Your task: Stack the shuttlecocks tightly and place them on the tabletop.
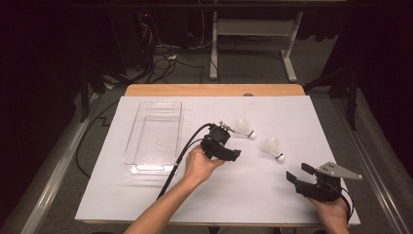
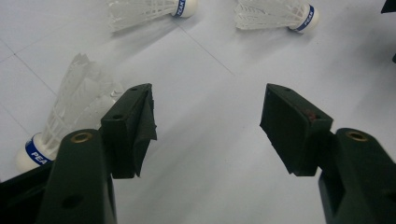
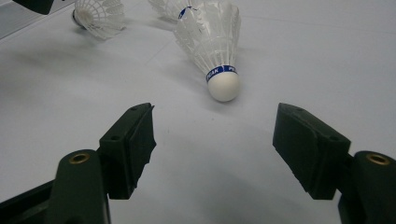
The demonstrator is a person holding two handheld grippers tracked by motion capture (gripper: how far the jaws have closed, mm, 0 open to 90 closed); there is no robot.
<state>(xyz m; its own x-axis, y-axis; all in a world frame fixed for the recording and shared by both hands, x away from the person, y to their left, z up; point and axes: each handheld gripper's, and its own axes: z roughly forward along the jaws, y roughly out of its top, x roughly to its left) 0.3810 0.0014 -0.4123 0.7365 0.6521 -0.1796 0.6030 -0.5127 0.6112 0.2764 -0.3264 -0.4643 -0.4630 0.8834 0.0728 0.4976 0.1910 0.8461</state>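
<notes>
Three white feather shuttlecocks with blue bands lie on the white sheet. In the high view I see one shuttlecock just beyond my left gripper and another to its right. In the left gripper view a third shuttlecock lies just outside the left jaw, and two shuttlecocks lie farther ahead. My left gripper is open over bare sheet. My right gripper rests near the front right, open, with the nearest shuttlecock a little ahead, cork toward it.
A clear plastic tray with nothing in it stands on the left part of the white sheet. The left gripper's cable runs along the forearm beside the tray. The wooden table edge lies at the back.
</notes>
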